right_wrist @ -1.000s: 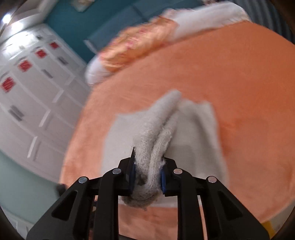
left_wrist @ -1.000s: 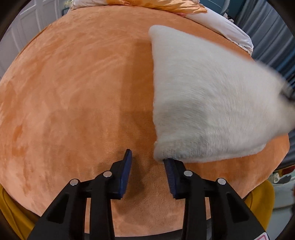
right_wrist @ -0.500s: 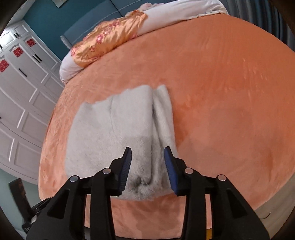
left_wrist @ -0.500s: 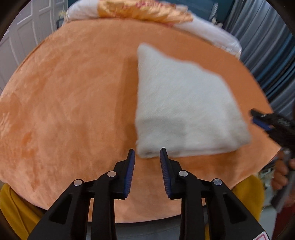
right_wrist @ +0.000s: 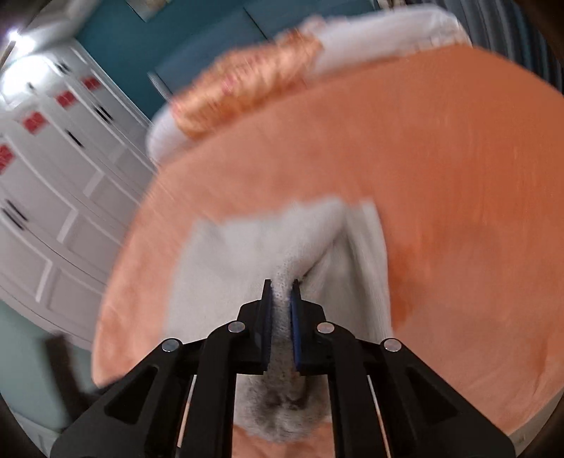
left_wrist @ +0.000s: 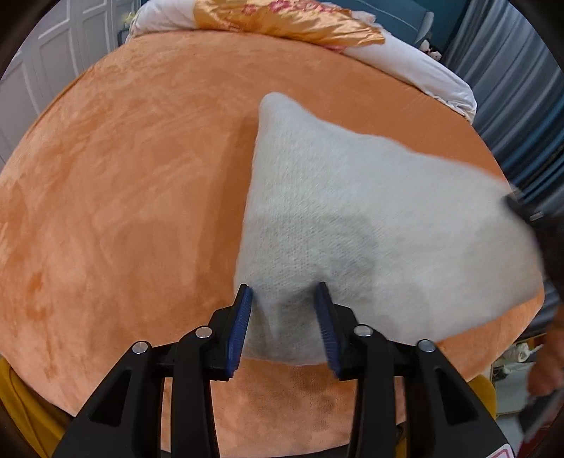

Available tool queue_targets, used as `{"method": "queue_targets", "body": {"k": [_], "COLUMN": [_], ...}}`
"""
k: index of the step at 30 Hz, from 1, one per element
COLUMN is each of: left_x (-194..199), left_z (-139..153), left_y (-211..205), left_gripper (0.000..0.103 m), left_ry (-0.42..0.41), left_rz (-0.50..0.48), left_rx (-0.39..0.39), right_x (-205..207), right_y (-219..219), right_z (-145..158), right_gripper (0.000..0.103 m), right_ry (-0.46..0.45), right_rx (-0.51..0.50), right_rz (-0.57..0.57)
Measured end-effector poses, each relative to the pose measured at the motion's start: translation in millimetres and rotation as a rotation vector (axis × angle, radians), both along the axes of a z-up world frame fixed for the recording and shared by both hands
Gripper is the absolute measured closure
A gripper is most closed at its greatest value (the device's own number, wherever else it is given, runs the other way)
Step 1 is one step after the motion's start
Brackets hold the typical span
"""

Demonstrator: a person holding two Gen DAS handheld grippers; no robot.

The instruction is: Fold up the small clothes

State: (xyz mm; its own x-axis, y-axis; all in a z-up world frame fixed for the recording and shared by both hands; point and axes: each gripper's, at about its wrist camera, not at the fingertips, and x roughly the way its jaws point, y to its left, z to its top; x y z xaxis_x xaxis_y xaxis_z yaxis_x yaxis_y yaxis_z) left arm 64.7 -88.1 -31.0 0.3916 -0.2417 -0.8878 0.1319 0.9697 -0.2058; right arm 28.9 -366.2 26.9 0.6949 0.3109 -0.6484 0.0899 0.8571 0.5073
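A fluffy white knit garment (left_wrist: pixel 370 211) lies folded on the orange bed cover (left_wrist: pixel 123 176). Its near left corner sits between the jaws of my left gripper (left_wrist: pixel 283 292), which are opening; the blue pads flank the cloth without a clear pinch. My right gripper (right_wrist: pixel 281 283) is closing tight on a raised ridge of the same garment (right_wrist: pixel 246 253), pinching the knit between its pads. Loose cloth hangs below those jaws. In the left wrist view the right gripper is a dark blur (left_wrist: pixel 521 208) at the garment's far right edge.
An orange satin pillow (left_wrist: pixel 282 17) and white bedding (left_wrist: pixel 423 70) lie at the head of the bed. White wardrobe doors (right_wrist: pixel 53 176) stand to the left, grey curtains (left_wrist: pixel 511 88) to the right. A person's hand (left_wrist: pixel 550 359) shows at the right edge.
The right gripper let go of the garment, stood open over it, then shut on a ridge of it. The left gripper moved from in front of the garment's edge to around its corner, jaws wider.
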Motion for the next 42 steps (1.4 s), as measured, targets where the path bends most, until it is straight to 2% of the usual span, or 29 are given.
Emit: {"method": "queue_targets", "body": {"k": [1, 3, 5, 6, 7, 9, 12, 15, 16, 18, 21, 22, 24, 27, 30, 32, 34, 35, 36, 39, 42], "left_x": [1.2, 2.0, 2.4, 2.3, 2.2, 1.7, 1.6, 0.3, -0.2, -1.7, -2.8, -2.8, -3.2, -4.4, -6.3, -7.2, -7.5, -7.9, -8.7, -11.5, -13.0], "left_z": [-2.3, -6.6, -12.4, -15.4, -16.7, -17.3, -15.7, -13.5, -13.8, -15.1, -16.6, -16.7, -16.2, -15.0, -14.8, -17.0, -17.9, -18.7, -18.8, -13.5, 1.5], "left_y": [-0.4, -3.8, -8.7, -9.2, -9.2, -7.6, -6.8, -4.8, -4.6, -5.4, -7.2, -7.4, -8.8, -8.1, -8.9, -11.6, -11.7, -12.0, -12.0, -8.9, -4.8], "left_gripper": [0.065, 0.065, 0.064, 0.064, 0.063, 0.062, 0.062, 0.062, 0.062, 0.061, 0.061, 0.061, 0.061, 0.061, 0.061, 0.061, 0.061, 0.06, 0.06, 0.06, 0.061], "left_ry": [0.004, 0.007, 0.007, 0.009, 0.009, 0.008, 0.014, 0.014, 0.012, 0.01, 0.011, 0.01, 0.014, 0.013, 0.009, 0.007, 0.013, 0.014, 0.013, 0.016, 0.005], "left_rz": [0.001, -0.007, -0.029, -0.032, -0.033, -0.031, -0.025, -0.011, -0.01, -0.01, -0.011, -0.013, -0.018, -0.017, -0.014, -0.014, -0.012, -0.013, -0.014, -0.014, 0.002], "left_rx": [0.004, 0.03, 0.069, 0.078, 0.083, 0.086, 0.077, 0.057, 0.054, 0.059, 0.074, 0.081, 0.095, 0.096, 0.093, 0.105, 0.104, 0.107, 0.111, 0.107, 0.068], "right_x": [-3.2, -0.4, 11.6, 16.8, 16.8, 10.6, -1.7, -22.1, -30.5, -39.5, -44.8, -44.9, -43.2, -53.9, -63.1, -60.8, -53.9, -51.2, -51.6, -49.0, -46.9], "right_y": [-4.6, -9.9, -10.1, -10.0, -11.0, -16.4, -21.0, -17.5, -15.1, -9.2, 3.6, 7.8, 12.3, -0.5, -11.7, -13.0, -10.4, -8.4, -6.7, -2.0, 5.9], "right_z": [5.2, -7.1, -49.4, -76.6, -93.2, -83.7, -53.0, -32.3, -31.9, -40.7, -61.3, -67.7, -71.2, -51.2, -29.9, -41.1, -76.2, -96.0, -102.8, -87.3, -63.9], "right_gripper": [0.096, 0.096, 0.096, 0.096, 0.095, 0.094, 0.092, 0.08, 0.072, 0.063, 0.063, 0.069, 0.094, 0.096, 0.096, 0.096, 0.096, 0.097, 0.097, 0.095, 0.09], "right_ry": [-0.021, 0.025, 0.173, 0.265, 0.299, 0.264, 0.194, 0.145, 0.148, 0.181, 0.233, 0.242, 0.238, 0.139, 0.088, 0.133, 0.247, 0.292, 0.289, 0.29, 0.267], "right_rx": [0.012, -0.01, -0.107, -0.129, -0.107, -0.039, 0.028, 0.015, 0.011, -0.006, 0.003, -0.004, -0.005, 0.08, 0.065, 0.035, -0.025, -0.02, -0.013, -0.028, -0.081], "right_rz": [-0.003, -0.017, -0.026, -0.02, -0.012, -0.039, -0.05, -0.023, -0.014, -0.008, 0.014, 0.015, 0.017, -0.043, -0.079, -0.073, -0.072, -0.065, -0.071, -0.081, -0.059]}}
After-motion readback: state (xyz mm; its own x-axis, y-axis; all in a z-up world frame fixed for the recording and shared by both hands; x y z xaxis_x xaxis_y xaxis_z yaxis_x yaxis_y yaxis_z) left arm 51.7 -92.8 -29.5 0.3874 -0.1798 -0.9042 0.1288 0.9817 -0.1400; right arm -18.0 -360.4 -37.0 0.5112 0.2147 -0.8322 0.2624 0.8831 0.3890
